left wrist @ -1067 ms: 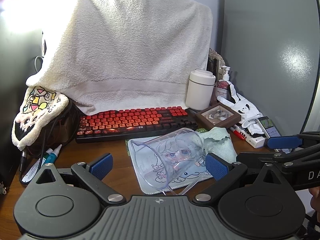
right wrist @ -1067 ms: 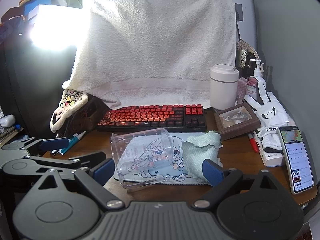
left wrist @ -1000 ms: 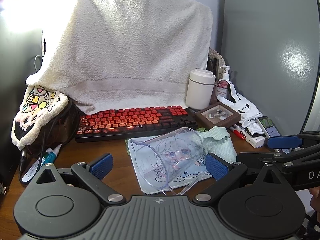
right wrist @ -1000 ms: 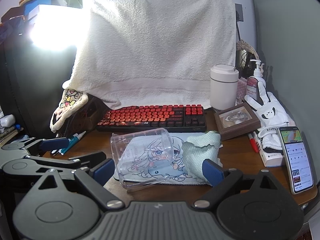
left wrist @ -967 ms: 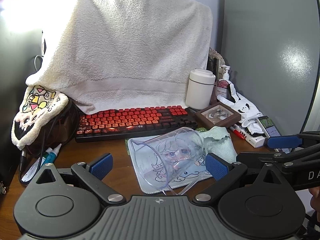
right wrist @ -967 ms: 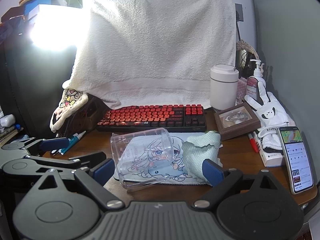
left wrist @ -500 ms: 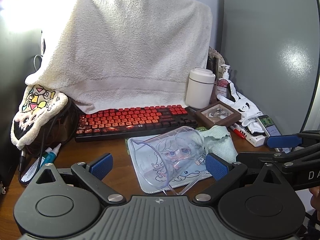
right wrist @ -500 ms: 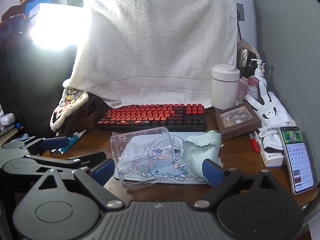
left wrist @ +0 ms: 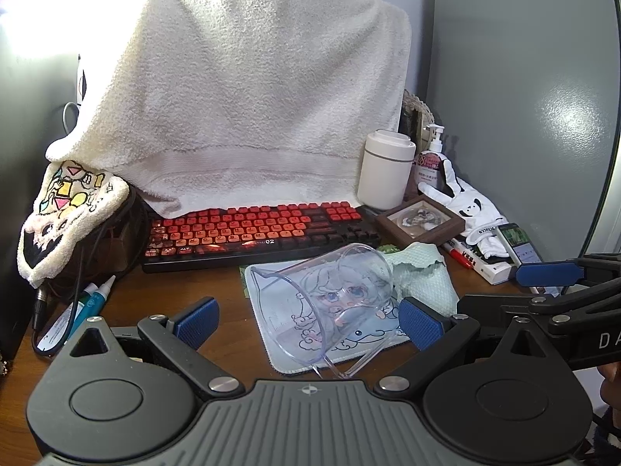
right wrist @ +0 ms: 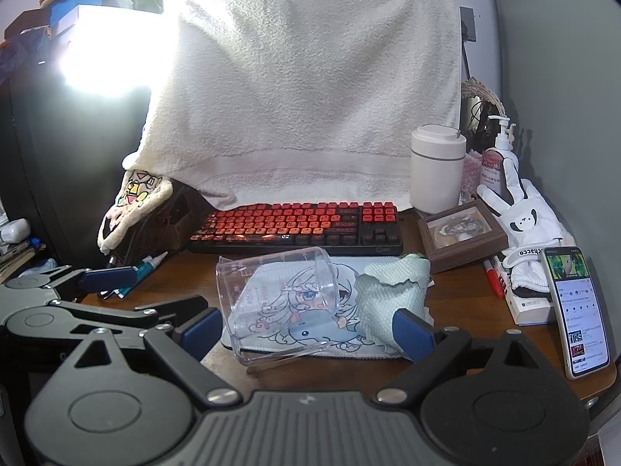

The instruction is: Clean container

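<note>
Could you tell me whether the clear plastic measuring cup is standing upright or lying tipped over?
Tipped over: the clear plastic measuring cup lies on its side on the illustrated mouse pad, and looks empty.

Surface: a dark brown wooden desk (right wrist: 458, 291).
Back: a black keyboard with red keys (right wrist: 299, 227), just in front of a hanging cream towel (right wrist: 310, 89).
Centre: a pale blue mouse mat printed with a cartoon girl (right wrist: 295, 310), bearing a clear plastic measuring cup (right wrist: 271, 303) on its side and a crumpled mint-green cloth (right wrist: 392, 291).
Right: a white cylindrical lidded canister (right wrist: 436, 169), a brown framed picture (right wrist: 462, 235), a red marker (right wrist: 492, 275), a smartphone with a lit screen (right wrist: 578, 308).
Left: two teal-tipped tubes (left wrist: 83, 305).
</note>
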